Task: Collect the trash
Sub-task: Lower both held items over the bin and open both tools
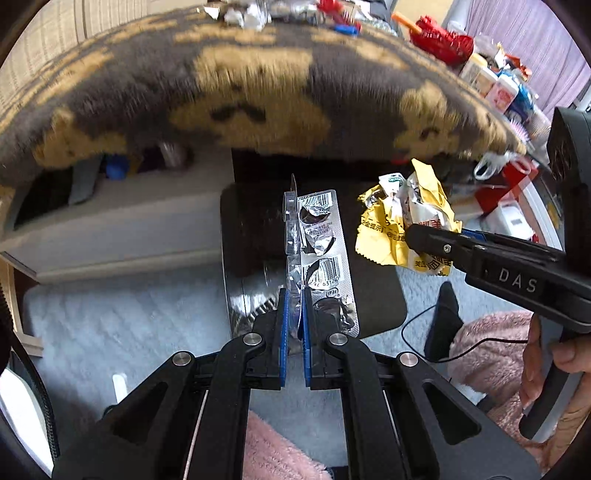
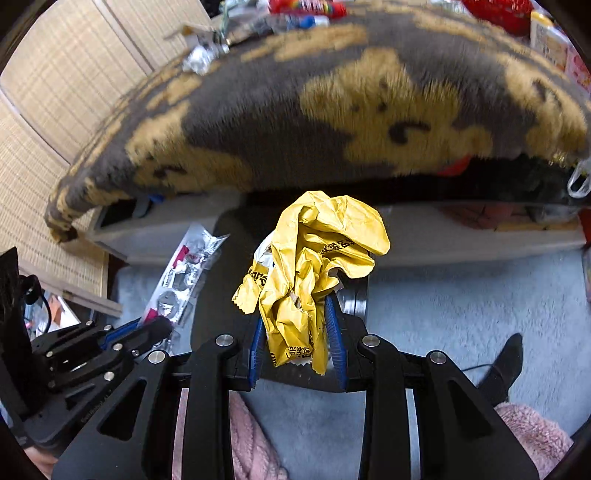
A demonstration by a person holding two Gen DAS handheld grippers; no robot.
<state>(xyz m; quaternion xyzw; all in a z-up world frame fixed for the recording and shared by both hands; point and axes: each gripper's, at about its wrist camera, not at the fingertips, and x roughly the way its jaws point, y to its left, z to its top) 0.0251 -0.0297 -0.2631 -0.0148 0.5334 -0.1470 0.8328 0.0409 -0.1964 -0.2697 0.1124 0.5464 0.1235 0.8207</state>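
Observation:
My left gripper [image 1: 294, 295] is shut on an empty silver pill blister pack [image 1: 319, 254] and holds it upright over a black bin [image 1: 373, 295]. The blister pack also shows in the right wrist view [image 2: 184, 273], with the left gripper [image 2: 162, 326] below it. My right gripper [image 2: 295, 314] is shut on a crumpled yellow wrapper [image 2: 314, 266], held above the same black bin [image 2: 214, 295]. In the left wrist view the yellow wrapper [image 1: 402, 221] hangs from the right gripper [image 1: 417, 236] just right of the blister pack.
A table draped in a grey and tan fleece blanket [image 1: 258, 92] overhangs the bin, with clutter and more trash [image 1: 243, 16] on top. A low white shelf [image 1: 122, 229] stands behind. Pale carpet [image 2: 461, 306] covers the floor, with a black cable [image 1: 436, 332].

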